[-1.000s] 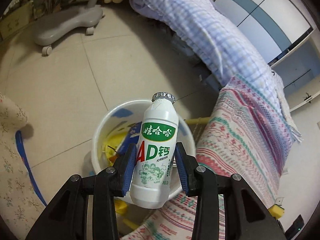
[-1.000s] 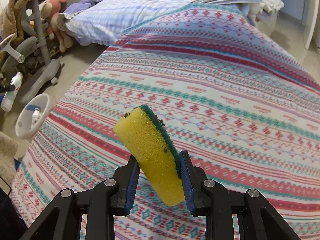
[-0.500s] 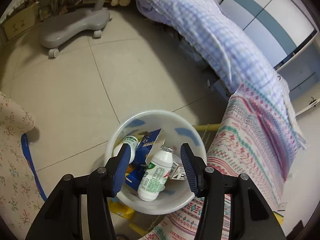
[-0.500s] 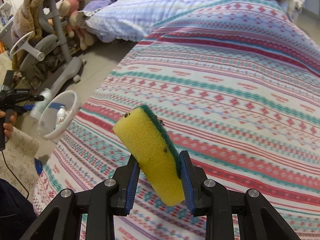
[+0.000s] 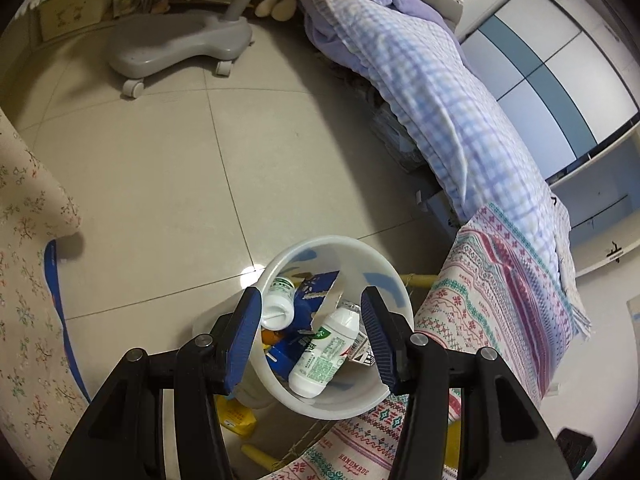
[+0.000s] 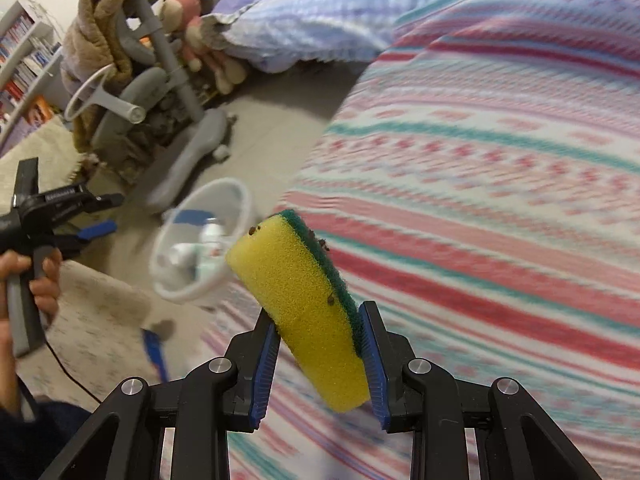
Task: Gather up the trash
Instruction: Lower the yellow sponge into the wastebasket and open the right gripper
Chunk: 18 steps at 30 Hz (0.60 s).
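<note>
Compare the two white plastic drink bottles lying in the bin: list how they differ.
In the white plastic bin, the white bottle with the green label near the right claw finger lies lengthwise, its label side and silver foil top showing. The smaller-looking white bottle by the left claw finger points its round base at the camera, label mostly hidden. Both are white with green print, resting on blue packaging.

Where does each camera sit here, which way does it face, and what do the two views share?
Left wrist: rides the left tongs, facing steeply down into the white bin on the tiled floor; only its open fingers show.
Right wrist: rides the right tongs, shut on a yellow sponge, facing across the striped bedspread; the person's left hand shows at the left edge.
Shared: the bin, the bedspread, and the grey wheeled stand.
</note>
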{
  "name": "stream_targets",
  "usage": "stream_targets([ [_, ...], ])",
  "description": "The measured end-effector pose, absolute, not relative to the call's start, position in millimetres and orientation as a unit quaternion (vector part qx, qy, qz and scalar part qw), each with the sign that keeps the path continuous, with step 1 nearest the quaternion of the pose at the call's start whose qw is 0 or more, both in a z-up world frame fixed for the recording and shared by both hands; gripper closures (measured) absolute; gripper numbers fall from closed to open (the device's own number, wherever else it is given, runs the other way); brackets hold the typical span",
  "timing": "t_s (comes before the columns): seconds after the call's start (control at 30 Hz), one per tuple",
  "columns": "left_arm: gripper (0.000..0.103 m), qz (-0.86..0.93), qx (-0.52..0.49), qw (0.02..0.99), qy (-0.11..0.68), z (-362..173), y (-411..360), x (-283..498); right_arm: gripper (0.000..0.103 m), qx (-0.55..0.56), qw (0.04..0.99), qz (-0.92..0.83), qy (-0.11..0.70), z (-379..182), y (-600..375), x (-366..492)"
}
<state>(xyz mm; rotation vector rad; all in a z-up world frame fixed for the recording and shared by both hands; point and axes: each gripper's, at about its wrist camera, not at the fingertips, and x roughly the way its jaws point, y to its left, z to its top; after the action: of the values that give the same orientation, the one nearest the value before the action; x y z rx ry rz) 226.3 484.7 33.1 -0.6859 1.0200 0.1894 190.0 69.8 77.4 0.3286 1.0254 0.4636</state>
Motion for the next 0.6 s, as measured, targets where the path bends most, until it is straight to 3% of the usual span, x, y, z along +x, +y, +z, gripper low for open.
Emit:
stream_targets([
  [0.5,0.048,0.089,-0.327,0.815,0.470,37,492,229,0.067,0.392,0.719,0.214,0.532,24,211,284],
  [0.6,0.048,0.088,-0.322,0.816,0.471,37,492,230,0.061,0.397,0.717,0.203,0.537,21,229,298],
])
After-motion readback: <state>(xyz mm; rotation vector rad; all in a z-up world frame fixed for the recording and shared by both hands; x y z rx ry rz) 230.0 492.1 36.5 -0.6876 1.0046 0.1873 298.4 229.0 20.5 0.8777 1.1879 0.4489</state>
